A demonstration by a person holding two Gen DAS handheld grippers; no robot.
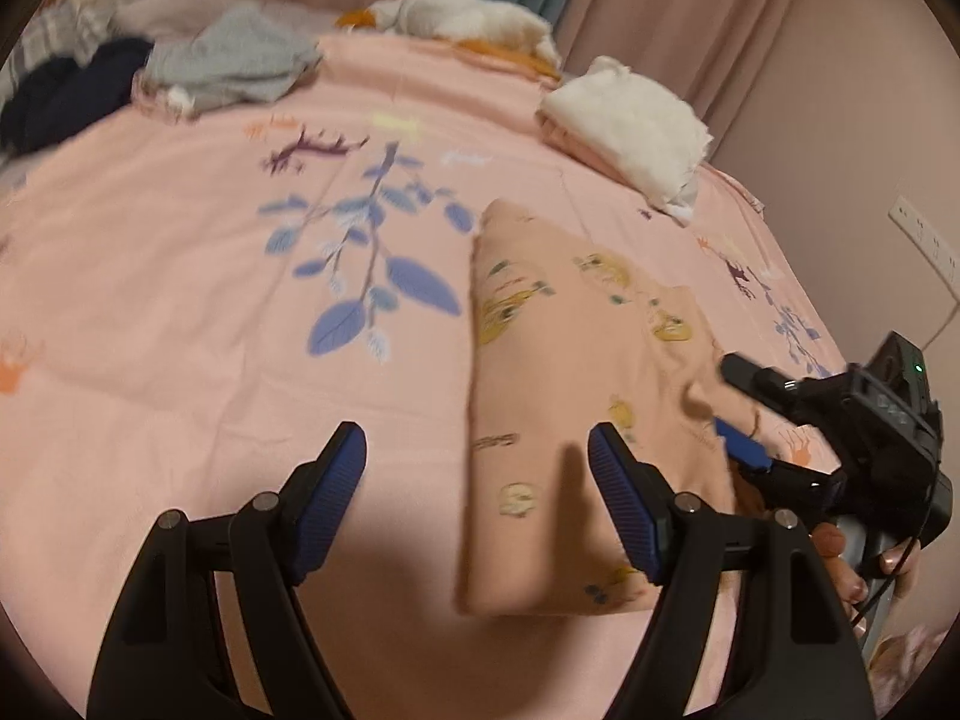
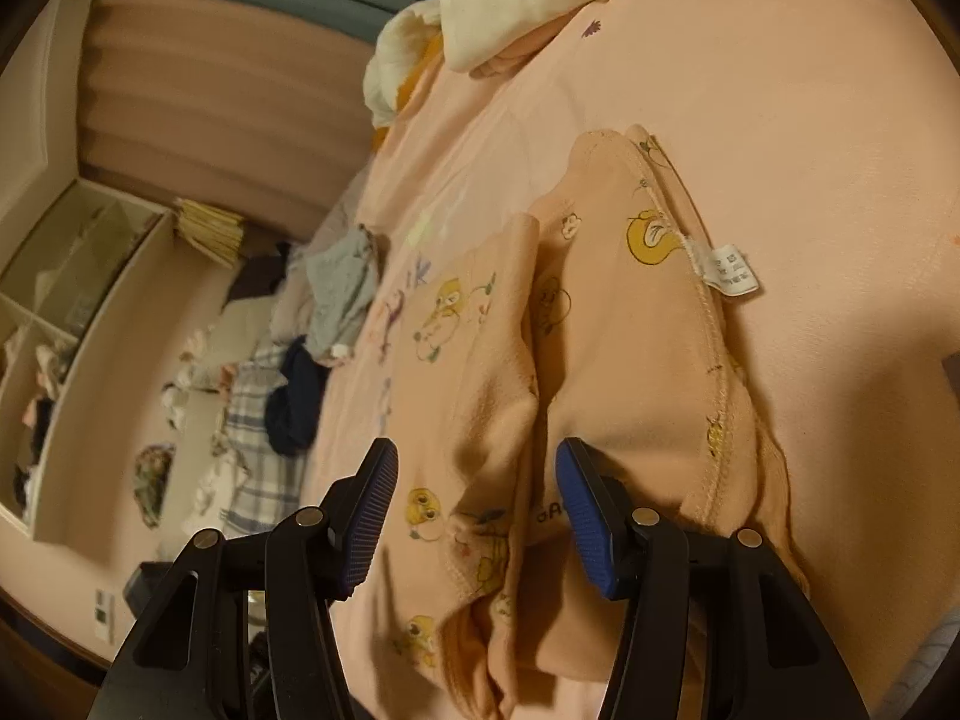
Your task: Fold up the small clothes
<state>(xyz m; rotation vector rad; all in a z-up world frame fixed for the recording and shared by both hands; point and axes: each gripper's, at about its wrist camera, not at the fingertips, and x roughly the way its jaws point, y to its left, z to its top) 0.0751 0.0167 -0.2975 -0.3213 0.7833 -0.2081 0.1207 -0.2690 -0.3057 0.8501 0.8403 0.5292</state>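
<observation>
On the pink bedspread (image 1: 180,360), right of centre: one peach printed garment (image 1: 570,360), folded into a long panel, lying flat. Left gripper (image 1: 477,474): fingers apart, nothing between them, poised over its near edge. Right gripper (image 2: 477,501): fingers apart above a fabric ridge, unclamped. Step: fold apparently released. Next likely calls for regripping an end to halve it.
</observation>
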